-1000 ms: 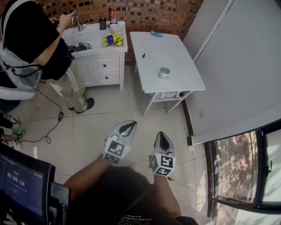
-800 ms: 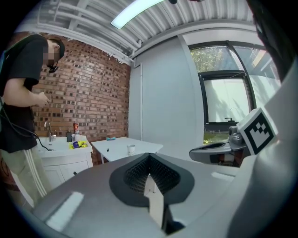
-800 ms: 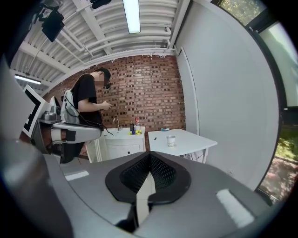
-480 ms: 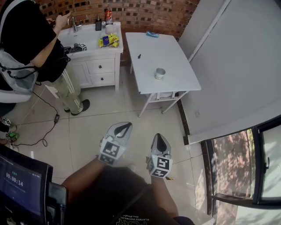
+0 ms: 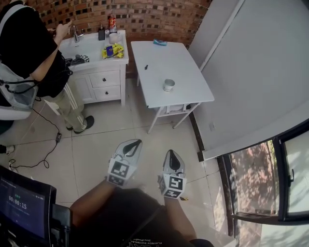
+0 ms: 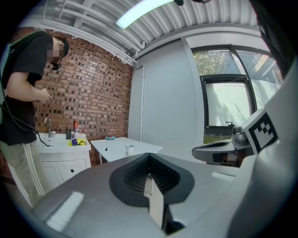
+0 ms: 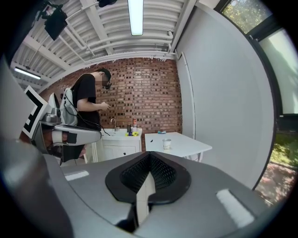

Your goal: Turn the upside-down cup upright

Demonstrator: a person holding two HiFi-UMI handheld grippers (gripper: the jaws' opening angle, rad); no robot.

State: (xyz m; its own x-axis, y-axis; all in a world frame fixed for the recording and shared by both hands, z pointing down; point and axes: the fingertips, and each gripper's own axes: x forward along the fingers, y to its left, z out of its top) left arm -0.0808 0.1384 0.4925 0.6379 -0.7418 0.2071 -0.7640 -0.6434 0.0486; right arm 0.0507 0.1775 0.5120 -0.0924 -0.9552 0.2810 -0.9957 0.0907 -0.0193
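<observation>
Well short of the cup [image 5: 168,85], set toward the near edge of the white table [image 5: 159,58], straight ahead, seemingly more in line with right gripper [image 5: 174,152] than left gripper [image 5: 137,142], both pinched together and empty.

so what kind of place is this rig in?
Looks like an indoor room staged as a home, possibly a test set: brick wall, white sink cabinet with a person at it, white table holding the cup, tiled floor.
</observation>
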